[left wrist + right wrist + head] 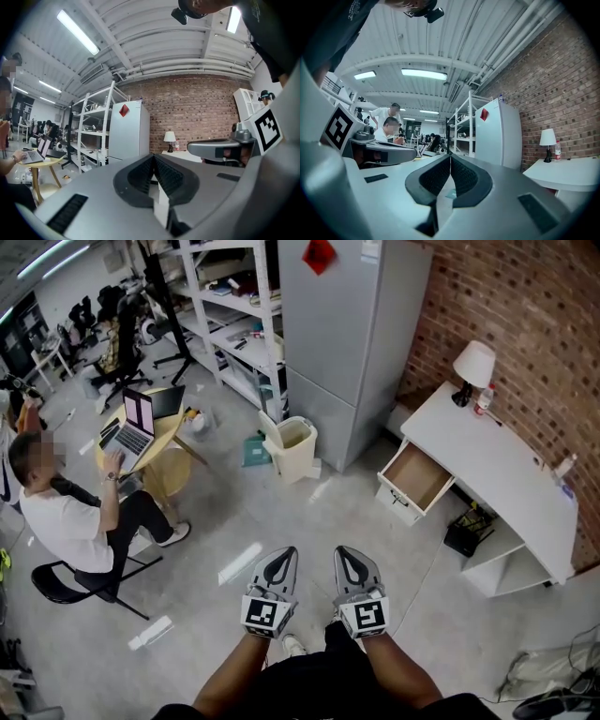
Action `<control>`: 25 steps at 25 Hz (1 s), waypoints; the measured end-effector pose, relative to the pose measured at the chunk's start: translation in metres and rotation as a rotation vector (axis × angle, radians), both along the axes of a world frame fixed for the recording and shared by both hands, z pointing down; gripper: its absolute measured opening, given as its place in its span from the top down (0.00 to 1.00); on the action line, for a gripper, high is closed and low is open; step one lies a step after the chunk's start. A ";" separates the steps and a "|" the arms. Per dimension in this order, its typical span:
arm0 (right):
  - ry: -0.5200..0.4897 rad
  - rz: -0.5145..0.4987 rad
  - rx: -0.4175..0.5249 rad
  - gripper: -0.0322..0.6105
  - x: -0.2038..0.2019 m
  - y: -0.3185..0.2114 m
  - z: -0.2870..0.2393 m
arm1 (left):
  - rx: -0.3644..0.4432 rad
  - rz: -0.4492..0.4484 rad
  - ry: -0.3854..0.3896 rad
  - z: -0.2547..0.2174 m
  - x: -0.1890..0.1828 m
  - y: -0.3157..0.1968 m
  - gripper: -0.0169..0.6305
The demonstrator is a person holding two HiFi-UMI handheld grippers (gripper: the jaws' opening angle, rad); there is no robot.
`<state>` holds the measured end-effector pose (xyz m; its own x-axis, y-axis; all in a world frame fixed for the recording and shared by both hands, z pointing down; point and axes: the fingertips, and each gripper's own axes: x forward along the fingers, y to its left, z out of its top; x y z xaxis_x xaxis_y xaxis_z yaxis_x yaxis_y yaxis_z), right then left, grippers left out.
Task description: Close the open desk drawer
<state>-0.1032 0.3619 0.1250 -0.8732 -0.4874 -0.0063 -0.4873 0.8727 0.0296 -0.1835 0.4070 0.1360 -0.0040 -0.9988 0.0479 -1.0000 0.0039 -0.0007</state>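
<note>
Your left gripper [287, 552] sits at the lower middle of the head view with its jaws pressed together and nothing between them. Just beside it on the right, your right gripper [343, 551] is closed the same way, tips meeting and empty. Both point level into the room, held out over the grey floor [234, 521] and well apart from the furniture.

At the far left of the frame a seated person [66, 512] works at a laptop [131, 432] on a small round table [169, 451]. White shelving [234, 324] fills the upper middle. Below it a cream bin [292, 446] stands just beside a tall grey refrigerator [347, 343].

Right of centre you have the open drawer [415, 479], pulled out from the near end of the white desk [497, 470], its wooden inside bare. That desk runs along the brick wall [525, 315] at the right edge. A small lamp [472, 367] with a white shade stands on its far end.
</note>
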 end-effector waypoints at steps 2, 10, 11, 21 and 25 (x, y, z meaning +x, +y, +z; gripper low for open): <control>-0.018 -0.007 -0.026 0.90 -0.003 -0.016 0.005 | -0.004 -0.009 0.001 0.004 -0.005 -0.013 0.96; 0.026 -0.036 -0.024 0.90 -0.001 -0.087 0.022 | -0.003 0.010 0.020 0.003 0.001 -0.083 0.96; 0.021 -0.033 -0.021 0.90 0.000 -0.097 0.022 | -0.004 0.015 0.023 0.004 0.003 -0.093 0.96; 0.007 -0.012 -0.027 0.90 0.013 -0.178 0.033 | -0.027 0.019 -0.019 0.012 0.016 -0.173 0.96; 0.008 -0.023 -0.042 0.91 0.017 -0.199 0.035 | -0.041 0.014 -0.021 0.014 0.019 -0.195 0.96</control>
<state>-0.0861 0.1633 0.1599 -0.8841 -0.4668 0.0203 -0.4670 0.8843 -0.0033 -0.1646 0.2125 0.1499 0.0089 -0.9960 0.0885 -0.9997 -0.0108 -0.0214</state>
